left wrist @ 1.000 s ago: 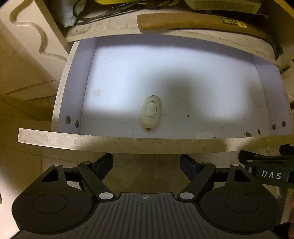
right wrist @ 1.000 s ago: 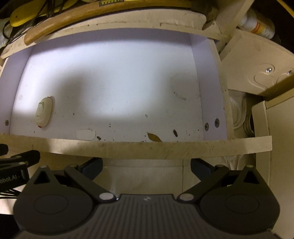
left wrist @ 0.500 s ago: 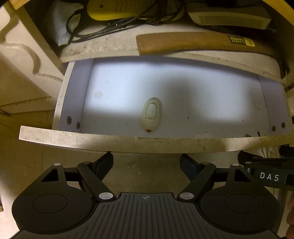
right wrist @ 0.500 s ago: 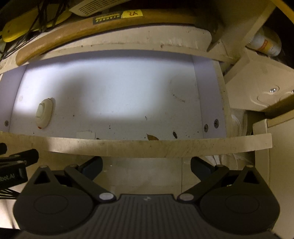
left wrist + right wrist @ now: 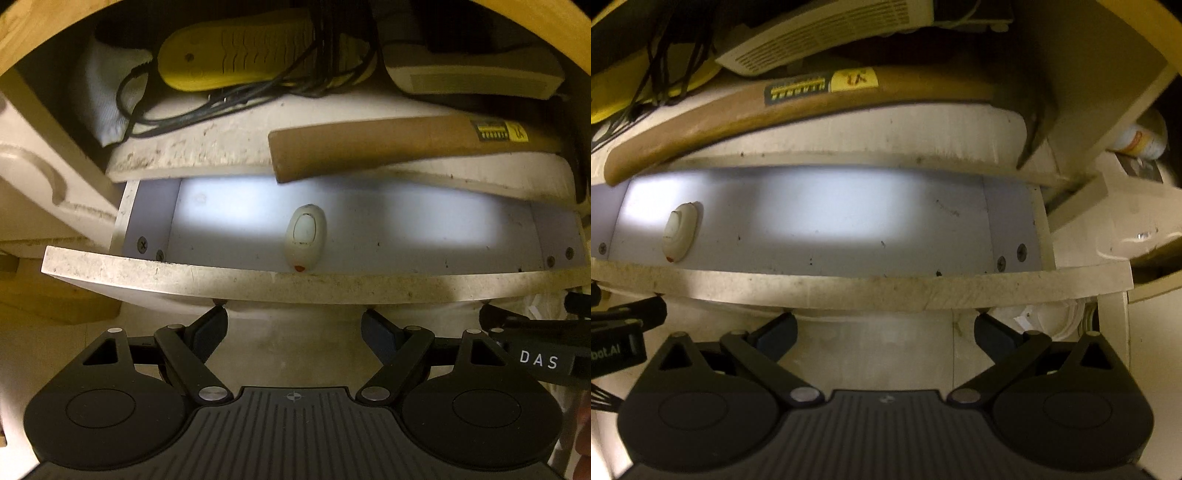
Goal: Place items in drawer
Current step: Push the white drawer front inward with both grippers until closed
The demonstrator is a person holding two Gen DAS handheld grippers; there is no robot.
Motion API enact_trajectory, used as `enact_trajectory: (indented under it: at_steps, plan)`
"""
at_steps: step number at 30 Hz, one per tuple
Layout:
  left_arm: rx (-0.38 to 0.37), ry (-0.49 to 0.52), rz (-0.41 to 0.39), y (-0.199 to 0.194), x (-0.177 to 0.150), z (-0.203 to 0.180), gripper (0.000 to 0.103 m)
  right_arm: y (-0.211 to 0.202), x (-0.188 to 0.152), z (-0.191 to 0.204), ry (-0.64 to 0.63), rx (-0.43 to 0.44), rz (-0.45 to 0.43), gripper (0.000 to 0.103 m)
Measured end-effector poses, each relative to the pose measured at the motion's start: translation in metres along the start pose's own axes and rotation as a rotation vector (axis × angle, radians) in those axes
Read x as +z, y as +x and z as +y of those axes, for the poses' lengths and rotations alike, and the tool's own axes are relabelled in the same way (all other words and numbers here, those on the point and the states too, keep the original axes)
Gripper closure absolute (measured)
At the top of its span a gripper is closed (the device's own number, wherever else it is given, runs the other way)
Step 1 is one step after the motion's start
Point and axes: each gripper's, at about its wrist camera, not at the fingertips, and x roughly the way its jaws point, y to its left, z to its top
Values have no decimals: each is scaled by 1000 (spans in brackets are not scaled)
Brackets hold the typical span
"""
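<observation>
Both tongs (image 5: 293, 332) (image 5: 884, 334) wide open, holding nothing.

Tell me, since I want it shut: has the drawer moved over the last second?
Yes. The drawer has slid inward under the shelf: less of its floor now shows between its front and the hammer handle.

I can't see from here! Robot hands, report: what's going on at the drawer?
Left gripper open, empty. Right gripper open, empty. Drawer open, white remote inside. Hammer on the shelf above, overhanging the drawer's back.
</observation>
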Motion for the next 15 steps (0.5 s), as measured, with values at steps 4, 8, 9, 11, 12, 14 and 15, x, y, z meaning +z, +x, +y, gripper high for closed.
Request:
enact_trajectory:
  at_steps: [4, 8, 9, 11, 12, 14, 15]
  plan:
    - [7, 2, -18, 1, 7, -4, 23, 1, 9, 1, -1, -3, -19, 0]
    - [14, 1, -35, 2, 11, -6, 23, 2, 18, 3, 0, -5, -34, 0]
    - [16, 0, -38, 2, 11, -6, 23, 2, 20, 3, 0, -5, -36, 0]
    - [18, -1, -43, 3, 14, -7, 23, 2, 23, 4, -1, -9, -41, 0]
    - [18, -2, -43, 6, 21, -9, 23, 2, 24, 5, -2, -11, -44, 0]
    - [19, -6, -44, 10, 28, -8, 23, 5, 29, 8, -2, -15, -49, 0]
    - [19, -5, -44, 11, 30, -8, 23, 5, 30, 9, -2, -14, -51, 0]
